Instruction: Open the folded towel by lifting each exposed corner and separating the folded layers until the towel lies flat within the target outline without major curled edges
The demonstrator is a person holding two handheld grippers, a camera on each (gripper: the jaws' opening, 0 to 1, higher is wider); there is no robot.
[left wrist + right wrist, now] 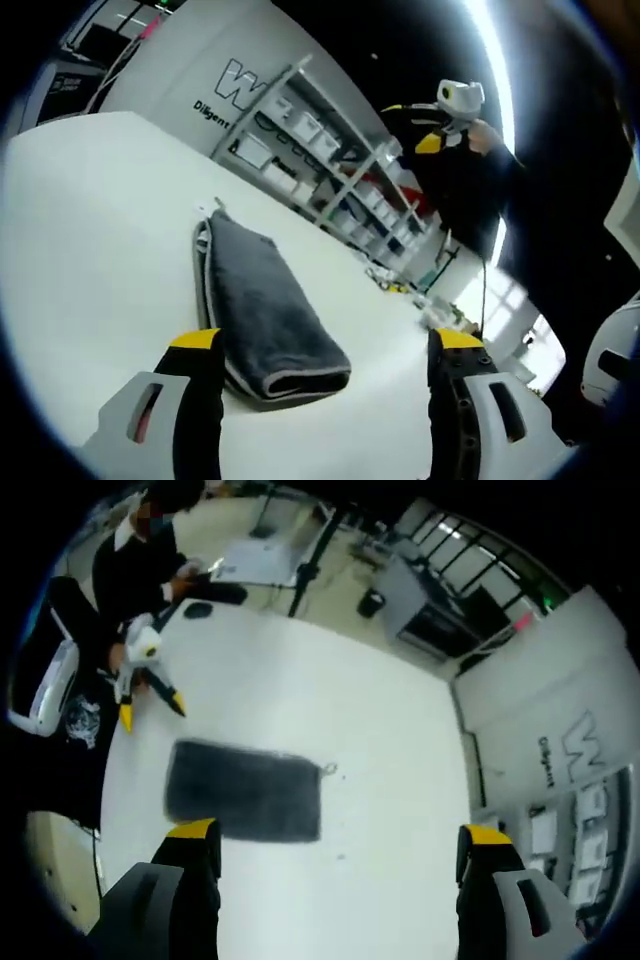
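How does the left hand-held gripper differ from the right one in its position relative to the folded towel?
The left hand-held gripper sits low and close, one fingertip beside the folded grey towel. The right hand-held gripper hovers higher, looking down on the towel and white table. Both are open, yellow-tipped, holding nothing.

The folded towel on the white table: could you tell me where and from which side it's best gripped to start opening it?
I'd pinch the top layer of the folded towel at the near end, where the pale-edged layers show stacked, coming in low over the table with the left gripper, whose jaws already stand open beside that end. The loop end looks harder to separate.
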